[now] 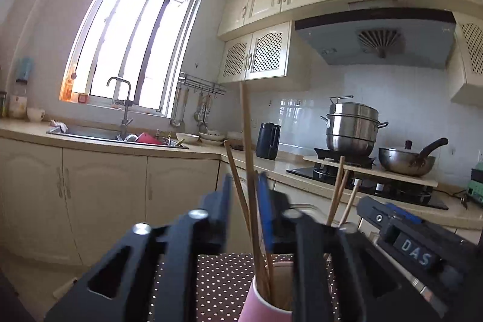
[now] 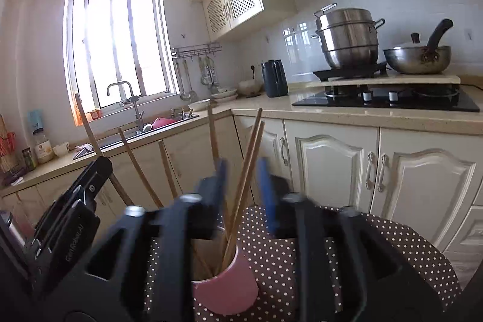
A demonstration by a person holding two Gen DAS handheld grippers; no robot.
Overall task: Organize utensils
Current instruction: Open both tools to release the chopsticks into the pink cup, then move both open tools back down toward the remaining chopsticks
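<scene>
A pink cup (image 2: 226,285) stands on a brown polka-dot tablecloth (image 2: 392,246) and holds several wooden chopsticks (image 2: 246,159) that fan upward. My right gripper (image 2: 242,168) is open, its blue-padded fingers standing either side of two crossed chopsticks with clear gaps. My left gripper (image 1: 245,186) is open a little. Two chopsticks (image 1: 246,125) rise between its fingers, close to the right blue pad (image 1: 264,201). The cup (image 1: 265,301) sits just below it. Each gripper shows beside the other: the right gripper (image 1: 383,210) at the right, the left gripper (image 2: 90,186) at the left.
Cream cabinets and a stone counter (image 2: 347,113) run round the room. A sink (image 1: 120,138) with dishes lies under the window. A black kettle (image 2: 274,77), a gas hob (image 2: 389,100), a steel steamer pot (image 2: 347,38) and a wok (image 2: 419,58) stand beyond.
</scene>
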